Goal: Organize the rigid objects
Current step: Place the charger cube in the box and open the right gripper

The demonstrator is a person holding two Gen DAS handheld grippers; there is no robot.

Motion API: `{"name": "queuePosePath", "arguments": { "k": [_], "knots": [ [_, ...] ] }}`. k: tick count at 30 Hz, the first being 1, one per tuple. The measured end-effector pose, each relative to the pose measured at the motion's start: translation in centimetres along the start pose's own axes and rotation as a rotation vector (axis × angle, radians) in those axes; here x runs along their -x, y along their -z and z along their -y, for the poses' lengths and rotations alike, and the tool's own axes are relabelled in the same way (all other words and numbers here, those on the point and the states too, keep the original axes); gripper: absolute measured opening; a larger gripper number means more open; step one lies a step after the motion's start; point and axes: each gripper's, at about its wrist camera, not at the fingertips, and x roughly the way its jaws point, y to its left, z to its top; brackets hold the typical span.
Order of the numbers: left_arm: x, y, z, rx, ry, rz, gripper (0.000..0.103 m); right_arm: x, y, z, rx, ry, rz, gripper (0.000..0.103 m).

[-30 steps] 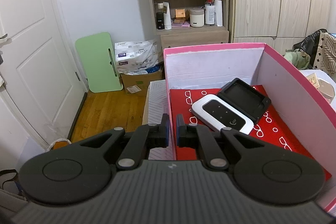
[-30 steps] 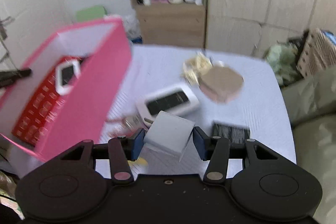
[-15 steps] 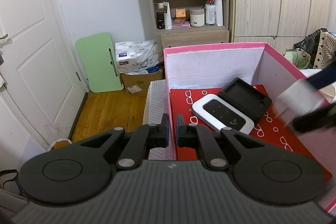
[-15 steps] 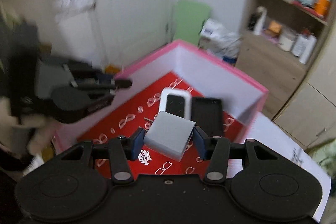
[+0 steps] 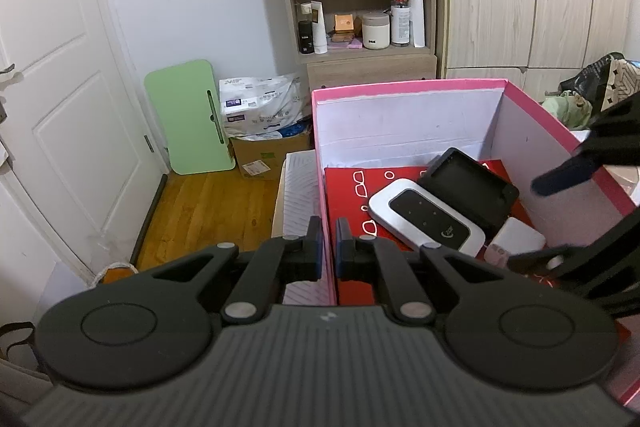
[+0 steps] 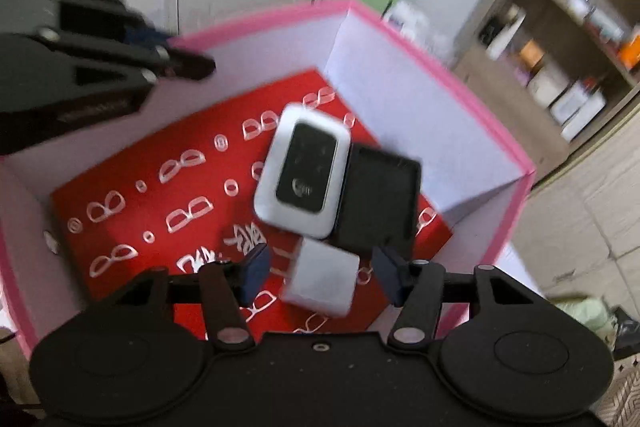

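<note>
Here the right gripper was opening over the pink box, its pads already clear of the white charger between them. The charger sat low inside, just beside the router and black case. Risk: dropped tilted, it could knock or land on them. The left gripper was clamped on the box wall; a slip there would shift the box.
</note>
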Motion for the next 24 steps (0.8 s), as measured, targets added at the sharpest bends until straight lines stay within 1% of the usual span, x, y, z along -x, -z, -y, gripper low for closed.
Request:
{"name": "queuePosePath", "arguments": {
  "k": [3, 6, 8, 10, 12, 15, 17, 20, 22, 24],
  "knots": [
    [0.0, 0.0, -0.2, 0.011, 0.005, 0.001, 0.005, 3.1, 1.0, 1.0, -0.09, 0.027, 0.078, 0.063],
    [-0.1, 0.0, -0.2, 0.012, 0.008, 0.001, 0.005, 6.8, 3.1, 2.3, -0.203, 0.049, 0.156, 0.063],
    [-0.1, 0.0, -0.2, 0.011, 0.008, 0.001, 0.005, 9.1, 4.9, 3.3, -0.296, 0.058, 0.196, 0.063],
    [-0.1, 0.0, -0.2, 0.008, 0.009, 0.002, 0.006, 10.8, 6.5, 4.3, -0.369, 0.042, 0.217, 0.063],
    [-0.1, 0.0, -0.2, 0.012, 0.011, 0.003, 0.006, 11.6, 8.2, 5.1, -0.436, 0.018, 0.201, 0.063],
    [0.0, 0.1, -0.4, 0.021, 0.018, 0.005, 0.006, 11.5, 10.3, 5.2, -0.488, 0.024, 0.158, 0.063],
    [-0.1, 0.1, -0.5, 0.032, 0.023, 0.006, 0.006, 10.7, 11.8, 4.8, -0.517, 0.023, 0.123, 0.063],
    [-0.2, 0.1, -0.5, 0.04, 0.028, 0.006, 0.006, 8.6, 14.7, 3.6, -0.584, 0.003, 0.103, 0.064],
    [-0.2, 0.1, -0.4, 0.025, 0.019, 0.004, 0.006, 6.8, 16.4, 2.9, -0.636, -0.035, 0.055, 0.064],
    [-0.2, 0.1, -0.3, 0.013, 0.011, 0.003, 0.006, 5.4, 17.4, 2.3, -0.668, -0.041, 0.026, 0.064]
  ]
}}
